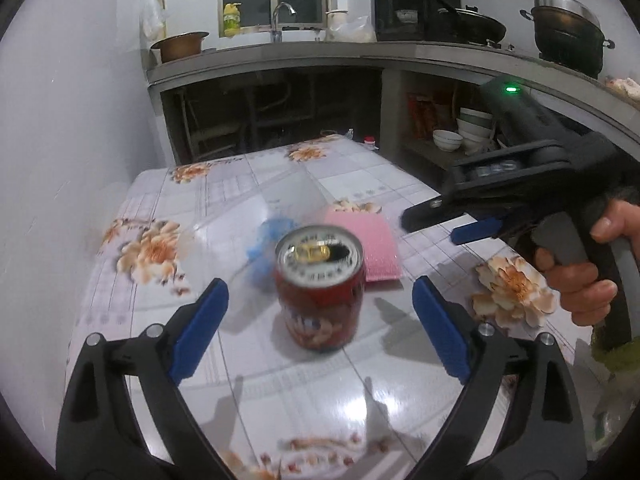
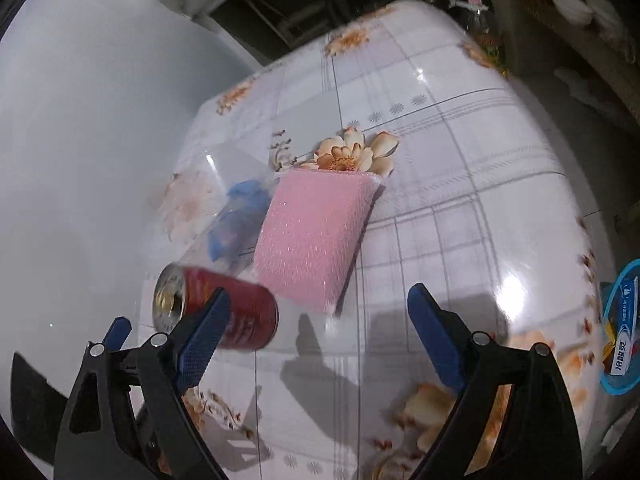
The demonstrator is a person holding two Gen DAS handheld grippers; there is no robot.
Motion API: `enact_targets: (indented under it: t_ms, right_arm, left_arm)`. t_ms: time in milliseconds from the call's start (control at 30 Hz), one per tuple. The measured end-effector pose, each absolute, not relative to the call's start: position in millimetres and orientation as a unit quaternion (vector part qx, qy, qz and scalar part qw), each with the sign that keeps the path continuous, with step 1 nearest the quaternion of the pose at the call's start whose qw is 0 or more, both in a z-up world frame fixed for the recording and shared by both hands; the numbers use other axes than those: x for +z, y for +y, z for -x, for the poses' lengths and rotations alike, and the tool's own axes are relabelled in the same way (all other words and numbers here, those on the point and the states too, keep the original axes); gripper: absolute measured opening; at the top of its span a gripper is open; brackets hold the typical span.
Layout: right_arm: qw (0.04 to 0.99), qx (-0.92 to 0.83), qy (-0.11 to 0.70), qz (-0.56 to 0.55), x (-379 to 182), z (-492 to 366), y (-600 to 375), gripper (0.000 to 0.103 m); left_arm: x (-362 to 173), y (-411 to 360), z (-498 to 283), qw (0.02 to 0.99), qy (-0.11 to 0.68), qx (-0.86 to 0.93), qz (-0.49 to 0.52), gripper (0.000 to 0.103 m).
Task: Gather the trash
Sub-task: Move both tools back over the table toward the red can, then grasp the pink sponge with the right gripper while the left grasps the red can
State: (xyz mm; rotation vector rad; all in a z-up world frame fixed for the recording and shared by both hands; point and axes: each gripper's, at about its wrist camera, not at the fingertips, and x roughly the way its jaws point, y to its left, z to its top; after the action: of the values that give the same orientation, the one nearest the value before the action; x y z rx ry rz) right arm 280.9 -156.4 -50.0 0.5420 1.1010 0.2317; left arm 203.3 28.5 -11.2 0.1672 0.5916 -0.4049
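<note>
While both tongs (image 1: 320,320) (image 2: 320,332) gape released, a cylindrical red can (image 1: 320,292) stands by a pink sponge (image 2: 312,236).

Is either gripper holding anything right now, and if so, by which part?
Nothing is held. The left gripper is open with the red can standing between its fingers, untouched. The right gripper is open and empty.

The red can (image 1: 320,292) between the left gripper (image 1: 320,322)'s spread fingers is motion-blurred, its label unreadable. Beyond it a clear plastic piece with blue inside (image 1: 266,248) smears into haze. Right of the right gripper (image 2: 320,330), the blue basket (image 2: 622,328) is cut by the frame edge.
</note>
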Motion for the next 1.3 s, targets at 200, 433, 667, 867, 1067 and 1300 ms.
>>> enact_targets:
  t_ms: [200,433,667,867,1067,1300]
  right_arm:
    - [0.803,0.102,0.536,-0.238,-58.4,-324.5,-134.1,0.088]
    - [0.802,0.095,0.556,-0.199,-73.4,-353.0,-109.2,0.088]
    - [0.813,0.089,0.548,-0.177,-78.5,-359.8,-104.8,0.076]
    - [0.809,0.100,0.546,-0.192,-78.2,-355.8,-116.1,0.063]
    - [0.807,0.105,0.546,-0.198,-78.9,-349.4,-124.8,0.059]
    - [0.803,0.112,0.552,-0.197,-79.3,-319.4,-142.4,0.058]
  left_arm:
    - [-20.6,15.8,-218.0,0.934,0.283,-0.188,-0.107,0.089]
    - [-27.4,12.7,-232.1,0.935,0.290,-0.178,-0.096,0.089]
    - [-30.7,11.1,-240.2,0.933,0.298,-0.183,-0.088,0.075]
    - [-32.3,13.0,-242.3,0.931,0.305,-0.184,-0.076,0.060]
    - [-32.4,12.0,-236.0,0.931,0.305,-0.186,-0.075,0.060]
    - [-28.7,14.5,-210.8,0.924,0.318,-0.199,-0.070,0.060]
